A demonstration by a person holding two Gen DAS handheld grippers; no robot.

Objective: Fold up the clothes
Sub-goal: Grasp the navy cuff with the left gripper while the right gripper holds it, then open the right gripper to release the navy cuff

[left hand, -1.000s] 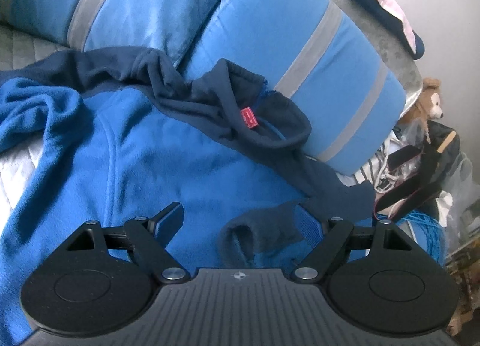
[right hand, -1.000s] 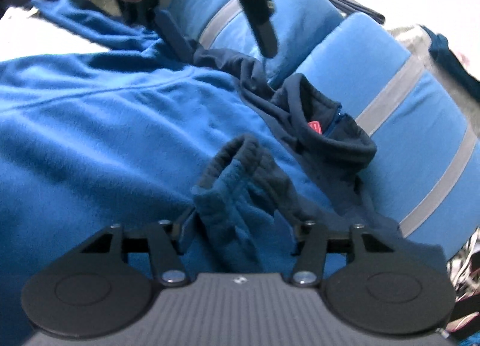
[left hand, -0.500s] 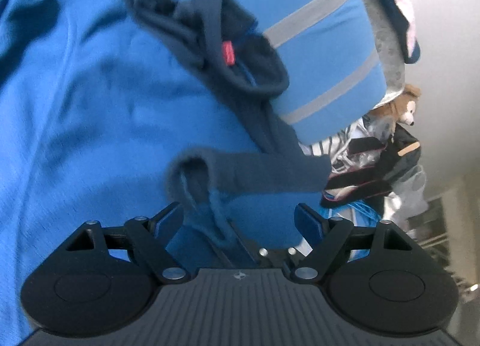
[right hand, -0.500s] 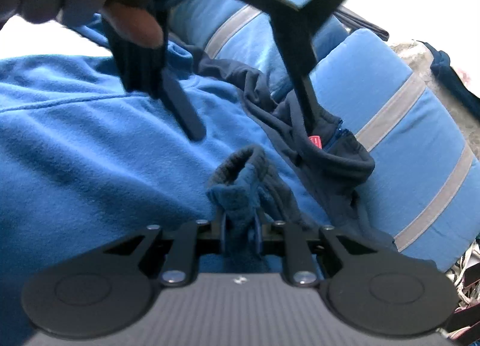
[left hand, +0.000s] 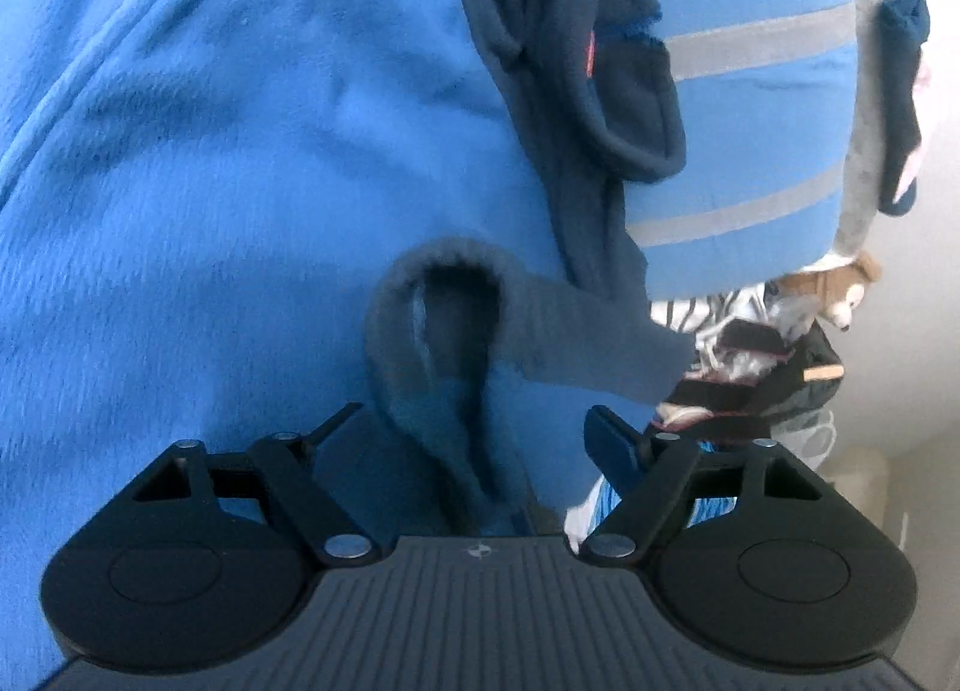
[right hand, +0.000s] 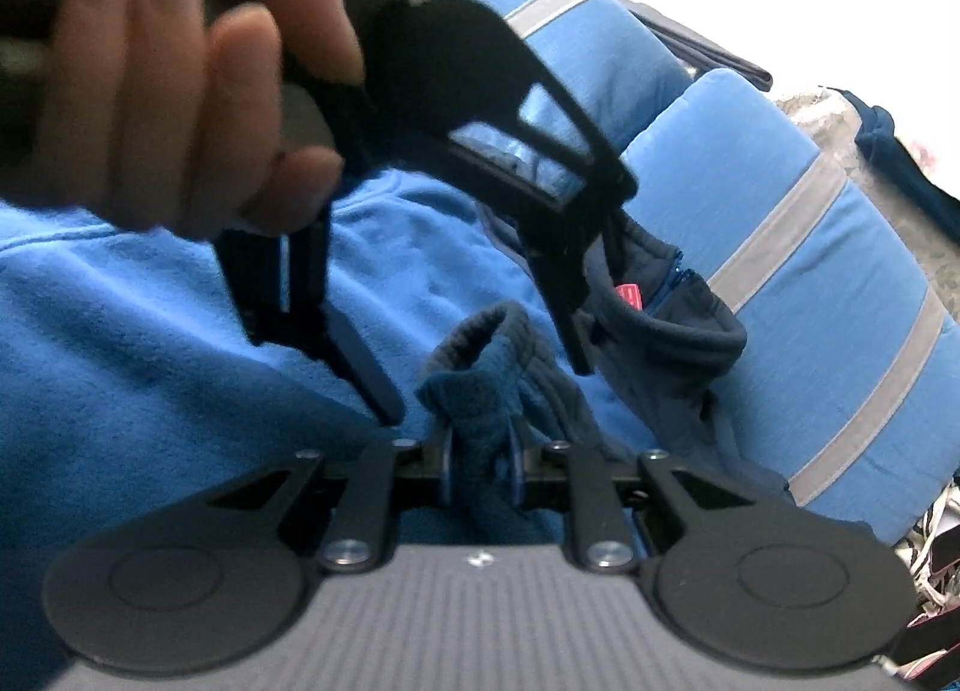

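I have the bright blue fleece jacket with navy collar [left hand: 252,163] spread across the bed, its top against the blue pillows with grey stripes [right hand: 798,247]. My right gripper [right hand: 480,466] has its fingers narrow, clamped on the navy sleeve cuff [right hand: 480,379]. My left gripper [left hand: 480,427] is closing around the same cuff, fingers not yet pressing. Risk: both grippers crowd one small cuff; a collision or bunched fleece could spoil the fold.

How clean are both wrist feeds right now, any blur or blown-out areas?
Left wrist view: sleeve cuff and fleece slightly soft, edges bent by the fisheye. Right wrist view: the hand is motion-blurred, and the upper right corner is blown out white.
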